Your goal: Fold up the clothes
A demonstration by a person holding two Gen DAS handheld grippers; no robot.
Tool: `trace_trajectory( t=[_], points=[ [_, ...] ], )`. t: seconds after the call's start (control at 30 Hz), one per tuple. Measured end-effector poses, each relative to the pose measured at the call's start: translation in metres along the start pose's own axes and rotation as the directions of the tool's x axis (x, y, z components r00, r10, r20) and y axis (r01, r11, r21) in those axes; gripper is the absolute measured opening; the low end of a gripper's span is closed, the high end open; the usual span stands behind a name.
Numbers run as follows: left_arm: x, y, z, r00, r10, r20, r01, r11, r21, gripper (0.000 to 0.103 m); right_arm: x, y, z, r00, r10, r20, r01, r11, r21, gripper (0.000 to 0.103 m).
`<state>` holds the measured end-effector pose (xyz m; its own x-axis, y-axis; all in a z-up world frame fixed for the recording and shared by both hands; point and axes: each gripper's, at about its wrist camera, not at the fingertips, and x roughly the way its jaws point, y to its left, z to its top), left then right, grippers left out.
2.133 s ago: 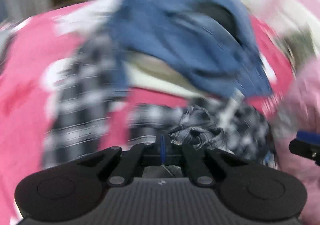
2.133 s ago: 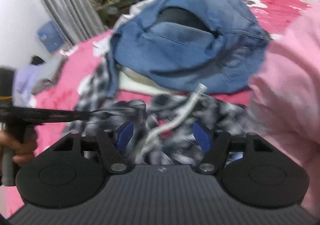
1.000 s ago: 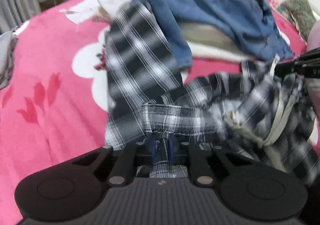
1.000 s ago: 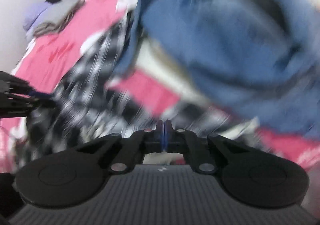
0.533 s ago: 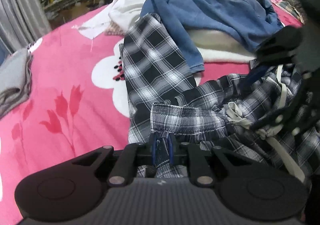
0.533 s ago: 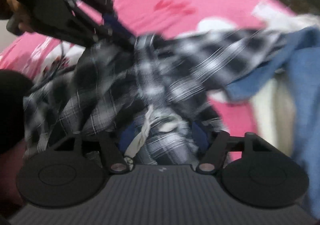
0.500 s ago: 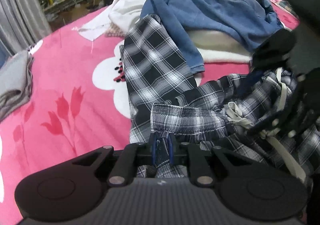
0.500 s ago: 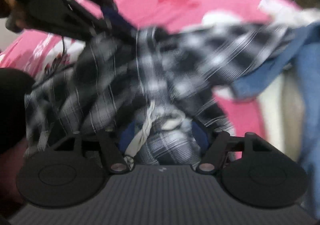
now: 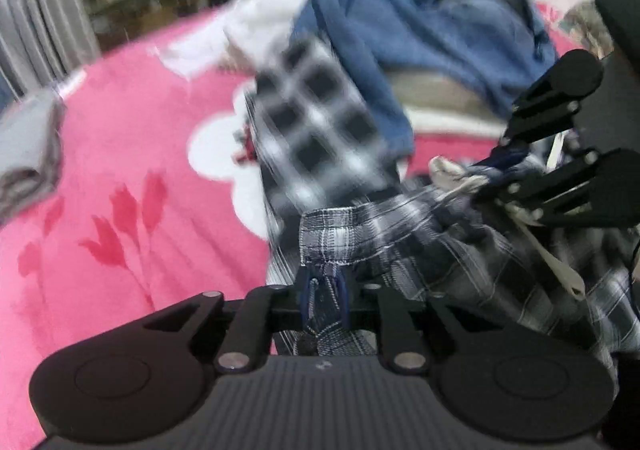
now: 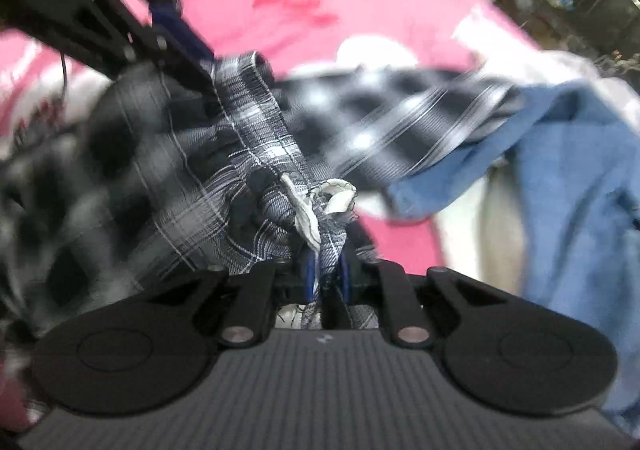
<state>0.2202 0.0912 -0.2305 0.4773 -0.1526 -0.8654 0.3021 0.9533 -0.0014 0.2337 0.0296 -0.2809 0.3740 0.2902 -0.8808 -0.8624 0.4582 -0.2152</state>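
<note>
On the left a folded grey garment [image 9: 30,153] is lying on the pink bedspread [image 9: 120,177]. My left gripper [image 9: 324,296] is pinching the waistband of the plaid trousers [image 9: 420,234], its jaws having just been easing apart a little with the cloth between them. The trousers are lying crumpled across the bedspread, one leg reaching under the blue denim garment [image 9: 432,21]. My right gripper [image 10: 326,276] has just been closing and is clamping the plaid cloth beside the white drawstring [image 10: 308,217].
</note>
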Motion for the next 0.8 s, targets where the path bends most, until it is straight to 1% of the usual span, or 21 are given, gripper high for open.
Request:
trace_trajectory(
  t=[0.07,0.1,0.17,0.2,0.27,0.3,0.33,0.37,0.4,0.43,0.53,0.6,0.63,0.73,0.8],
  points=[
    [0.013,0.004,0.003,0.999,-0.022,-0.037,0.021,1.000,-0.017,0.040,0.020,0.004,0.000,1.000,-0.017,-0.007,0.017,1.000,0.000,0.016],
    [0.019,0.005,0.004,0.998,-0.033,-0.055,0.032,0.999,-0.026,0.042,0.022,0.003,0.001,1.000,-0.015,0.005,0.015,1.000,0.019,0.020],
    [0.026,0.007,0.009,0.997,-0.054,-0.058,0.052,0.998,-0.036,0.049,0.027,0.001,0.003,1.000,-0.012,0.029,0.011,0.998,0.057,0.023],
    [0.028,0.007,0.011,0.997,-0.060,-0.053,0.058,0.997,-0.048,0.048,0.026,-0.005,-0.001,0.999,-0.013,0.032,0.011,0.997,0.079,0.028],
    [0.034,0.007,0.014,0.996,-0.069,-0.052,0.066,0.996,-0.068,0.044,0.018,-0.014,-0.006,0.999,-0.019,0.045,0.013,0.991,0.131,0.032],
    [0.038,0.007,0.016,0.996,-0.071,-0.058,0.067,0.995,-0.073,0.043,0.004,-0.023,-0.012,0.997,-0.013,0.073,-0.001,0.983,0.181,0.036],
    [0.042,0.007,0.017,0.995,-0.073,-0.064,0.068,0.995,-0.078,0.038,-0.011,-0.031,-0.019,0.995,-0.008,0.101,-0.016,0.973,0.231,0.041],
    [0.044,0.006,0.017,0.996,-0.064,-0.063,0.060,0.995,-0.075,0.034,-0.024,-0.038,-0.024,0.991,-0.009,0.132,-0.028,0.960,0.279,0.051],
    [0.045,0.006,0.016,0.997,-0.052,-0.061,0.048,0.997,-0.068,0.032,-0.039,-0.045,-0.034,0.987,-0.019,0.162,-0.037,0.941,0.336,0.058],
    [0.046,0.005,0.015,0.997,-0.044,-0.061,0.040,0.997,-0.063,0.027,-0.055,-0.053,-0.048,0.985,-0.019,0.172,-0.049,0.923,0.383,0.060],
    [0.043,0.004,0.013,0.998,-0.019,-0.052,0.015,0.998,-0.067,0.019,-0.063,-0.072,-0.078,0.992,0.015,0.126,-0.076,0.866,0.494,0.062],
    [0.041,0.002,0.012,0.999,-0.001,-0.048,-0.003,0.998,-0.065,0.016,-0.060,-0.077,-0.095,0.994,0.045,0.097,-0.091,0.833,0.545,0.062],
    [0.040,0.001,0.012,0.999,0.009,-0.048,-0.012,0.998,-0.062,0.015,-0.054,-0.080,-0.100,0.993,0.072,0.089,-0.110,0.822,0.559,0.062],
    [0.033,-0.003,0.013,0.998,0.047,-0.035,-0.048,0.998,-0.049,0.013,-0.037,-0.086,-0.107,0.984,0.155,0.091,-0.178,0.775,0.606,0.062],
    [0.026,-0.005,0.013,0.997,0.068,-0.025,-0.069,0.997,-0.042,0.013,-0.022,-0.093,-0.110,0.968,0.229,0.105,-0.240,0.710,0.663,0.060]
  ],
)
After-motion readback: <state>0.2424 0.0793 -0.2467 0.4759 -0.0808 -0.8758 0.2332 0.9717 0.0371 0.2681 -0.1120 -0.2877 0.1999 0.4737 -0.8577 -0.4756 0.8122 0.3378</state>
